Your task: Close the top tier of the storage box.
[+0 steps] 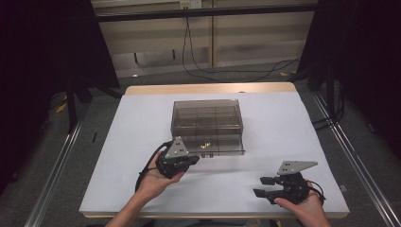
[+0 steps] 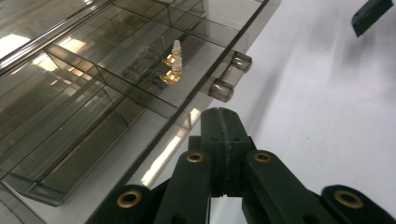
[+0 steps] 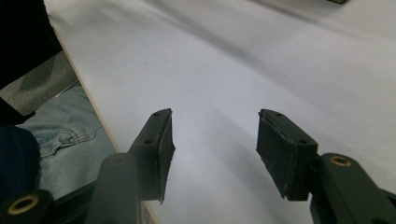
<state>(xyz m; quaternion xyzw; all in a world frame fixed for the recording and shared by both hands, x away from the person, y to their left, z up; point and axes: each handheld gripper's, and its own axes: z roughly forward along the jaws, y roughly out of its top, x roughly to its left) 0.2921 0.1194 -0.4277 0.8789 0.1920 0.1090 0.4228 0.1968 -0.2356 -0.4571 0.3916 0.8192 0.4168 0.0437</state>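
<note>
A smoky clear plastic box (image 1: 207,124) with several compartments stands in the middle of the white table (image 1: 142,123), lid down. Small gold pieces (image 2: 172,65) with white tips lie in a front compartment, under the lid (image 2: 70,70); they show as gold specks (image 1: 205,144) from above. Two clear latch knobs (image 2: 229,77) stick out of the box's front edge. My left gripper (image 1: 195,159) is shut with nothing between its jaws, its tips (image 2: 224,116) just short of that front edge. My right gripper (image 1: 262,186) stands open over bare table near the front right, its pads (image 3: 166,149) holding nothing.
The table's near edge (image 3: 93,107) runs close beside the right gripper, with a person's jeans (image 3: 60,135) below it. Dark curtains and metal rails flank the table. Cables (image 1: 227,71) trail on the floor behind it.
</note>
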